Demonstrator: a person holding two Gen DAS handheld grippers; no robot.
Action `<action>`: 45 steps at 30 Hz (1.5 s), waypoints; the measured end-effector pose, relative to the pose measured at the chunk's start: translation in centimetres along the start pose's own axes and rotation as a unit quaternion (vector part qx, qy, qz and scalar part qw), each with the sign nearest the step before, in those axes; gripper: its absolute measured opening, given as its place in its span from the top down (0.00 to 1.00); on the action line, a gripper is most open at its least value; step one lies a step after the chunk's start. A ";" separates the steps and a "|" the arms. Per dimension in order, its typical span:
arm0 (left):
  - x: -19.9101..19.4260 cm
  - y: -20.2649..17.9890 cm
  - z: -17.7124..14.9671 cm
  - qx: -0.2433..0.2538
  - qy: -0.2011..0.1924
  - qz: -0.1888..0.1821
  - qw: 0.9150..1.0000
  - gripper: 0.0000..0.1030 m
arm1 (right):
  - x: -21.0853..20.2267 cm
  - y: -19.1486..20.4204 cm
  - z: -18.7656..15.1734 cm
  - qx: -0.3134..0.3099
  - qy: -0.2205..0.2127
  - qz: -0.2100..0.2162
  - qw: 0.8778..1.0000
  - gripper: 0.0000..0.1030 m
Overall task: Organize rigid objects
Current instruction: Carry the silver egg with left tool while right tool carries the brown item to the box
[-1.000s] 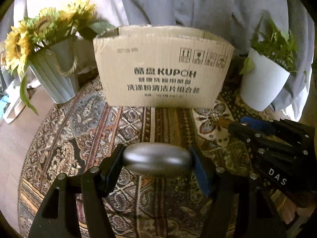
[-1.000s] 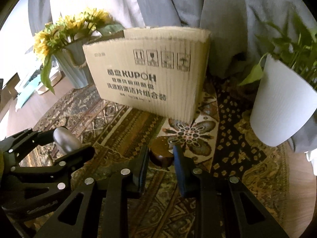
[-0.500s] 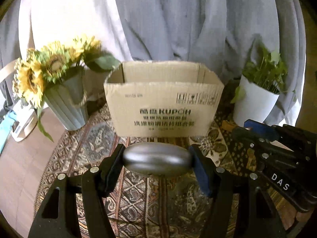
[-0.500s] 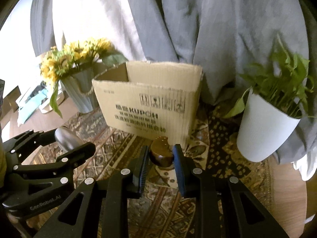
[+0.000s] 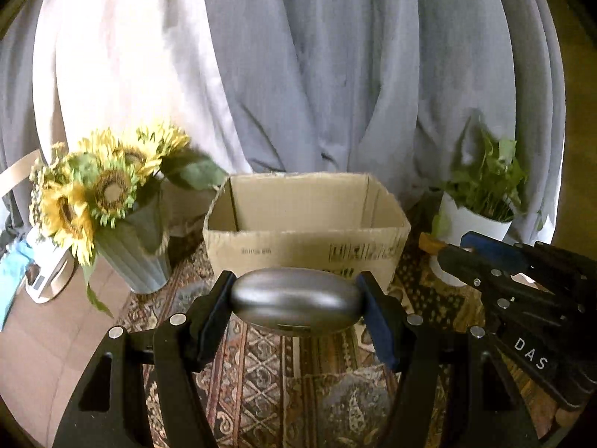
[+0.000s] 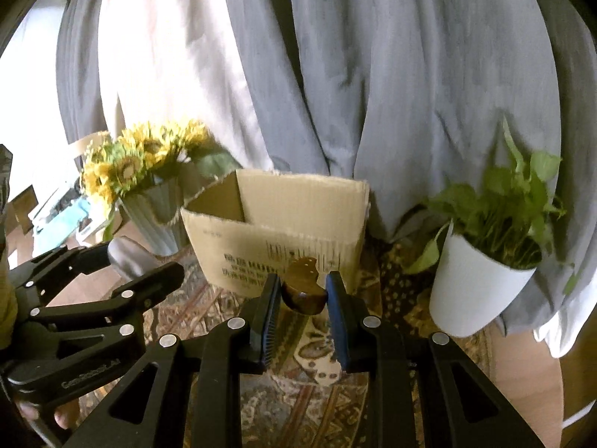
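My left gripper [image 5: 294, 308] is shut on a grey oval metallic case [image 5: 294, 304], held in front of and slightly below the rim of an open cardboard box [image 5: 306, 246]. My right gripper [image 6: 303, 291] is shut on a small brown wooden piece [image 6: 303, 291] with small holes, held before the same cardboard box [image 6: 276, 239]. The right gripper shows at the right of the left wrist view [image 5: 485, 250]; the left gripper with the case shows at the left of the right wrist view [image 6: 127, 257]. The box interior looks empty where it is visible.
A grey ribbed vase of sunflowers [image 5: 134, 257] stands left of the box, a white pot with a green plant [image 5: 470, 224] to its right. All rest on a patterned cloth [image 5: 283, 380]. Grey and white curtains [image 5: 317, 74] hang behind.
Both grippers have risen with their objects; the box now sits lower in view and its open top and inside walls show.
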State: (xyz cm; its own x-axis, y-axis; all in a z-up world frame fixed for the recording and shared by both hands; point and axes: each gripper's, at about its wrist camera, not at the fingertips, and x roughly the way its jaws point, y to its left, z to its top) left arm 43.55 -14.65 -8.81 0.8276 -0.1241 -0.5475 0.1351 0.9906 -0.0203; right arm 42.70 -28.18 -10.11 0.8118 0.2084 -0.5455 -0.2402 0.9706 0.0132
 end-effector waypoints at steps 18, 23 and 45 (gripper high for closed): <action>2.6 1.2 6.2 0.017 -0.031 0.006 0.999 0.37 | 2.0 -0.4 5.7 0.004 -0.039 -0.003 0.999 0.74; 3.7 1.5 7.8 0.026 -0.037 0.014 0.999 0.37 | 3.1 -0.6 7.0 0.003 -0.040 -0.001 0.999 0.74; 12.0 2.2 10.3 0.037 0.036 0.010 0.999 0.37 | 10.3 -2.0 10.1 -0.015 0.000 0.003 1.000 0.74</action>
State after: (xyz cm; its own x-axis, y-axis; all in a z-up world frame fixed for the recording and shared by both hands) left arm 59.45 -14.56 -6.81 0.7897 -0.0970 -0.6058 0.1605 0.9857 0.0513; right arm 56.90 -26.77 -7.32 0.8099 0.2139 -0.5461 -0.2610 0.9653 -0.0090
